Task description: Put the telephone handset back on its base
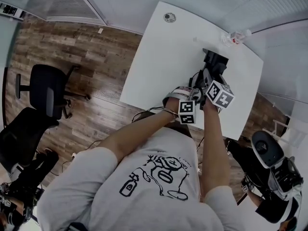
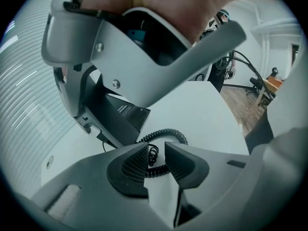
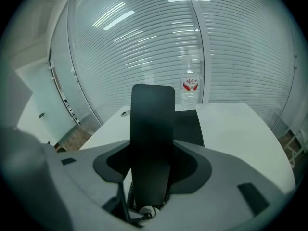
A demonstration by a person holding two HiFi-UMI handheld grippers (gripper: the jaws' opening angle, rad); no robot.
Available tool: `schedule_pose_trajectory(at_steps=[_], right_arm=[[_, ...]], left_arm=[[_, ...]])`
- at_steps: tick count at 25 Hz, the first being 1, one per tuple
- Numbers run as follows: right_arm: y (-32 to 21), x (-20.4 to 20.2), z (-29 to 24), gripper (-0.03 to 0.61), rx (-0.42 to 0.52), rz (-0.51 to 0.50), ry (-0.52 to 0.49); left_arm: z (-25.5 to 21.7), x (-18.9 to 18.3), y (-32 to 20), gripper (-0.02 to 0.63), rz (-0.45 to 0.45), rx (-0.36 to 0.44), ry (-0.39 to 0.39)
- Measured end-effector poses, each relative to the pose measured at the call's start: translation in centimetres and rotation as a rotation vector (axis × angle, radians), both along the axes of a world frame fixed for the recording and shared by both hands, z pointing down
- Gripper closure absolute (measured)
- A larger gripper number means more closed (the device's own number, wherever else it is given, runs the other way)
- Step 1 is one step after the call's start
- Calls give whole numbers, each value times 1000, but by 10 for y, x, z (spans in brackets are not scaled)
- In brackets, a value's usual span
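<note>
Black handset (image 3: 151,129) clamped in right gripper (image 3: 153,167); left gripper (image 2: 156,161) ajar, cord (image 2: 166,134) seemingly between; head view hides fingers (image 2: 126,170)

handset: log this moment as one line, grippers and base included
right gripper: shut on handset | left gripper: open, coiled cord at jaws | base: on table, handset not yet seated

The handset (image 3: 151,129) is smooth matt black plastic, its coiled cord (image 2: 163,134) slightly glossy. The worktop (image 1: 159,57) is smooth matt white, the floor (image 1: 72,57) wood planks, the bottle (image 3: 190,88) clear plastic. The left hand-held gripper (image 2: 155,165) is matt grey plastic with ribbed black pads (image 2: 130,170).
</note>
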State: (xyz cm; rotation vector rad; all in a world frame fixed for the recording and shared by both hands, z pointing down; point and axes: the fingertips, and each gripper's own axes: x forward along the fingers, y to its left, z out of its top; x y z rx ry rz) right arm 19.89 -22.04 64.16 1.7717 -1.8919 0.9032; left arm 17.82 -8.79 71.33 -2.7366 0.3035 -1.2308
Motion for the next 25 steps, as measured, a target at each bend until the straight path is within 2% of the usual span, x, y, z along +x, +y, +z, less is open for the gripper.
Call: schedule_pose_trajectory(at_steps=[6, 13, 15, 21, 25], right_arm=[[-6, -3, 6, 373, -8, 13, 9], [-8, -5, 11, 373, -13, 13, 30], [-8, -6, 12, 373, -13, 9, 33], [-12, -9, 16, 371, -9, 7, 33], [-13, -9, 19, 371, -23, 4, 20]], left_arm=[[5, -2, 0, 515, 18, 2, -38], [4, -5, 6, 538, 36, 1, -39], [3, -6, 5, 538, 25, 11, -30], [-17, -2, -11, 538, -20, 99, 65], [-13, 1, -19, 538, -32, 88, 42]])
